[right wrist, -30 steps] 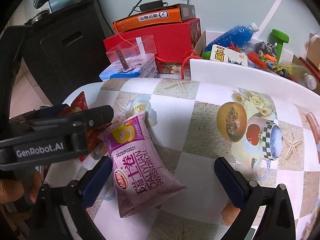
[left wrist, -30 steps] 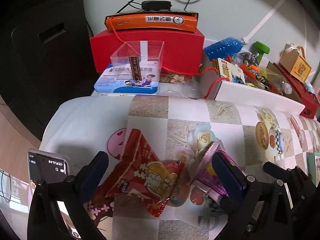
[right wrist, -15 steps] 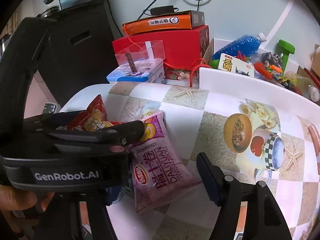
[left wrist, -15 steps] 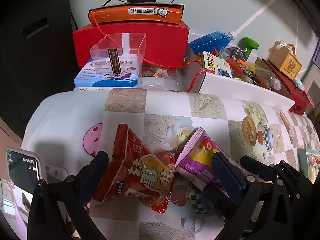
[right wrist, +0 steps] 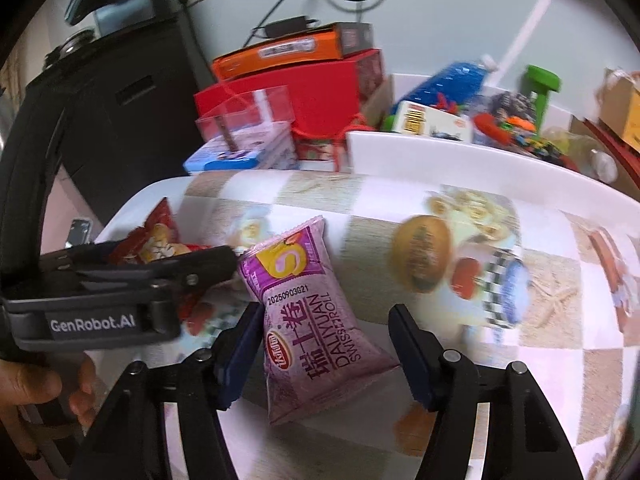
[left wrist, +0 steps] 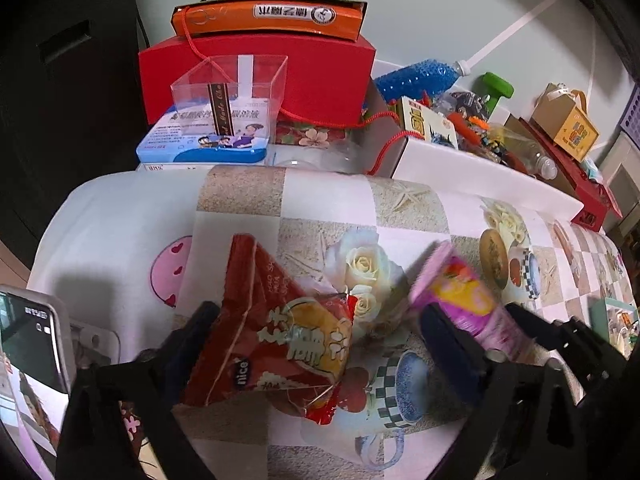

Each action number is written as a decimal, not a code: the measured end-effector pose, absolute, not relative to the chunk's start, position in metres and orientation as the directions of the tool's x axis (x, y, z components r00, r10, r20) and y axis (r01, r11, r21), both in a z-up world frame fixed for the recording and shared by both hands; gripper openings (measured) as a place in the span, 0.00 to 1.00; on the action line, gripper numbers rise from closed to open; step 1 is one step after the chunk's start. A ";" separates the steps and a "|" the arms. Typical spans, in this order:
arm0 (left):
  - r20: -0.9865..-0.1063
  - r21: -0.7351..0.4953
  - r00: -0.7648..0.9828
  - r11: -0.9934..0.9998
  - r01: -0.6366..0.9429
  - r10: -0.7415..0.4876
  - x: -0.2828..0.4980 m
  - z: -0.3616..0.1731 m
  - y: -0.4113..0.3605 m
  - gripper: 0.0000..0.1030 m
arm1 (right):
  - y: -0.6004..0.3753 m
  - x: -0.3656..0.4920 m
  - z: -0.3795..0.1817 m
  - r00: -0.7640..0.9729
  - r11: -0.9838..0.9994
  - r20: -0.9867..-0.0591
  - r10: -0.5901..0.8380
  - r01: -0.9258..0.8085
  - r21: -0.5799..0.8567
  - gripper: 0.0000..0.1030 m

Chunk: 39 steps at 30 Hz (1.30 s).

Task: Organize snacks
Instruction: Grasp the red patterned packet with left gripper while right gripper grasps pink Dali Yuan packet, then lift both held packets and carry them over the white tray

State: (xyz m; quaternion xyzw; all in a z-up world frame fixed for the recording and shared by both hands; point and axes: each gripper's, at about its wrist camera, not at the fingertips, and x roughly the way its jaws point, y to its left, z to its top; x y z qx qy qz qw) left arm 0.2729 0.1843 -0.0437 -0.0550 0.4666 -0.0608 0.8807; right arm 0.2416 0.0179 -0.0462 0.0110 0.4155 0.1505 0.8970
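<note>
A red snack bag (left wrist: pixel 280 340) lies on the patterned tablecloth (left wrist: pixel 328 208) between the fingers of my left gripper (left wrist: pixel 316 320). Its jaws are closing: the left finger touches the bag's edge and the right finger (left wrist: pixel 444 344) stands clear of it. A purple Swiss roll bag (right wrist: pixel 316 320) sits tilted in my right gripper (right wrist: pixel 326 316), which is shut on it, a pad against each side. In the left wrist view the purple bag (left wrist: pixel 468 304) is blurred, just right of the red one. The red bag (right wrist: pixel 156 236) peeks out behind the left gripper's body.
At the table's back edge stand a red box (left wrist: pixel 256 76) with an orange box (left wrist: pixel 268 16) on top, a clear plastic box (left wrist: pixel 228 96) and a white tray (left wrist: pixel 460 156) of toys and bottles. A phone (left wrist: pixel 28 340) lies at the left. A hand (right wrist: pixel 40 380) holds the left gripper.
The right gripper has shut on the purple bag and carried it right, away from the red bag. The left jaws have narrowed around the red bag.
</note>
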 end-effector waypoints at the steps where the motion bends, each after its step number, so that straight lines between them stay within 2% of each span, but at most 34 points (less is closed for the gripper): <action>1: -0.819 -0.154 0.552 0.987 0.052 -0.157 0.274 -0.046 0.185 0.78 | 0.012 0.241 -0.046 0.612 0.958 -0.743 0.270 -0.246 0.146 0.65; 5: -0.827 -0.137 0.544 0.989 0.051 -0.143 0.274 -0.049 0.182 0.74 | -0.007 0.241 -0.048 0.616 0.968 -0.749 0.245 -0.197 0.154 0.65; 7: -0.826 -0.132 0.545 0.989 0.061 -0.144 0.274 -0.050 0.179 0.63 | -0.014 0.240 -0.048 0.618 0.972 -0.752 0.230 -0.178 0.151 0.65; 8: -0.827 -0.129 0.544 0.989 0.067 -0.144 0.274 -0.050 0.177 0.60 | -0.017 0.239 -0.049 0.620 0.975 -0.753 0.220 -0.167 0.147 0.65; 20: -0.817 -0.097 0.546 0.977 0.188 -0.186 0.272 -0.041 0.132 0.51 | -0.030 0.229 -0.049 0.627 0.985 -0.760 0.171 -0.137 0.108 0.56; 32: -0.767 -0.106 0.609 0.976 0.191 -0.203 0.257 -0.013 0.127 0.50 | -0.047 0.199 -0.025 0.632 0.985 -0.755 0.173 -0.118 0.127 0.54; 39: -0.753 -0.158 0.612 0.969 0.190 -0.243 0.229 -0.004 0.104 0.51 | -0.068 0.180 -0.005 0.627 0.982 -0.756 0.187 -0.093 0.165 0.55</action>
